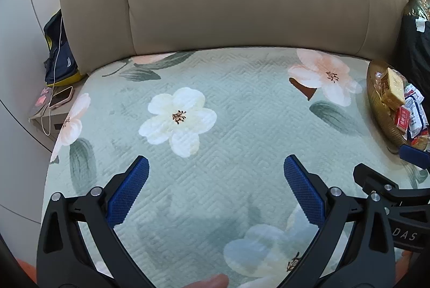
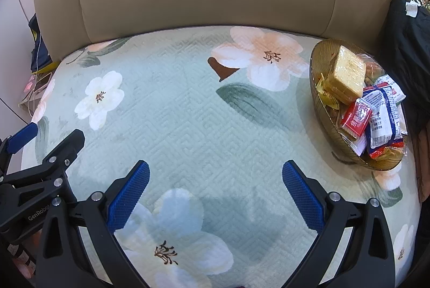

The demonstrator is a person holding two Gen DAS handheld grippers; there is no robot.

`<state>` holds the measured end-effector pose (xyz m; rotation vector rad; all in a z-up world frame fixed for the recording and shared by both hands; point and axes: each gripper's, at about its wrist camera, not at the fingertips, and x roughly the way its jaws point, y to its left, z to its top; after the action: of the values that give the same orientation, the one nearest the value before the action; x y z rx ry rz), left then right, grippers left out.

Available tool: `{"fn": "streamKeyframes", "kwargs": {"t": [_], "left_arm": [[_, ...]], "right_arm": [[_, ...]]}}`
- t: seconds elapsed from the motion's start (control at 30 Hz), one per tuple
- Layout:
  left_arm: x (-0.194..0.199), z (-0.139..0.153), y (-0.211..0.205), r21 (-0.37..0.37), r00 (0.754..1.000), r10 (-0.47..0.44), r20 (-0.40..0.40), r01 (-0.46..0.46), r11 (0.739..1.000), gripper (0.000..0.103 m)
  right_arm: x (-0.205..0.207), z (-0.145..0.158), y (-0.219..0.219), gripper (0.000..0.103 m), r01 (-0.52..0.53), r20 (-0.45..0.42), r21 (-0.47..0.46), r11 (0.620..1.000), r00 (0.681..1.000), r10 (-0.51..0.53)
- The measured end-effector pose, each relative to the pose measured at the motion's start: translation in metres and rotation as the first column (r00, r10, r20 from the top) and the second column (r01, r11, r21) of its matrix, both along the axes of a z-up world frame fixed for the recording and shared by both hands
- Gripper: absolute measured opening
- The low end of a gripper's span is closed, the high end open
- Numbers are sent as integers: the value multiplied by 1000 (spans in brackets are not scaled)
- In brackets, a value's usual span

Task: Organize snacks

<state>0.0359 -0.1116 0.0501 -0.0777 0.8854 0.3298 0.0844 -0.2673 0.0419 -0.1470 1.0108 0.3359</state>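
While snacks fill gold bowl, long axis running near-to-far

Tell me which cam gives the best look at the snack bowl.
Right wrist: the gold bowl sits whole on the seat cover, packets piled inside. Left wrist catches only its left part at the frame's right edge, cut off and partly behind the other gripper.

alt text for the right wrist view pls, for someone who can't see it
The right claw hangs open and empty over a sofa seat's pale green floral cover. At the right, a gold ribbed bowl is piled with wrapped snacks. The left claw shows at the left edge.
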Motion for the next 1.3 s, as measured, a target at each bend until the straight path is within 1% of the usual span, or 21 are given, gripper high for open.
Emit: {"fn": "streamKeyframes", "kwargs": {"t": [0.1,0.27,0.4,0.53,0.6,0.7,0.8,0.93,1.0,1.17,1.23,1.27,1.3], "left_arm": [[1,0,0,12,1000,4,-8,-4,1000,100],[2,-2,1,4,1000,5,-19,-5,1000,100],[8,-7,-1,5,997,5,-81,-5,1000,100],[7,-9,-1,20,997,11,-78,-10,1000,100],[7,-11,1,2,996,14,-84,-14,1000,100],[8,-14,6,-29,996,23,-84,-25,999,100],[7,-15,9,-44,997,28,-79,-32,999,100],[5,-14,10,-35,996,36,-85,-39,999,100],[2,-10,10,-33,997,37,-73,-39,999,100],[-4,-1,4,30,998,28,-49,-27,999,100],[-3,-1,6,15,998,24,-53,-23,1000,100],[-2,-1,7,-10,998,18,-54,-19,1000,100],[-2,-1,10,-60,999,6,-54,-10,998,100]], "right_arm": [[1,-1,0,98,-1,-4,-6,1000,1000,1],[3,-4,1,98,-1,-19,-7,1000,1000,1],[3,-6,2,98,1,-23,-19,1000,1000,-1],[6,-10,3,98,-2,-27,-25,1000,1000,2],[6,-11,4,98,-2,-1,-50,999,1000,2],[3,-14,9,98,6,54,-125,992,999,1],[0,-19,13,98,4,77,-167,986,997,9],[-14,-14,16,98,-15,111,-181,983,993,35],[-17,-11,17,98,-19,121,-184,983,992,42],[-18,-10,16,98,-23,124,-185,982,991,46],[-17,-10,15,98,-17,122,-178,984,992,40],[-15,-10,14,98,-14,116,-169,985,993,34],[-14,-10,13,98,-12,108,-160,987,994,30]]}}
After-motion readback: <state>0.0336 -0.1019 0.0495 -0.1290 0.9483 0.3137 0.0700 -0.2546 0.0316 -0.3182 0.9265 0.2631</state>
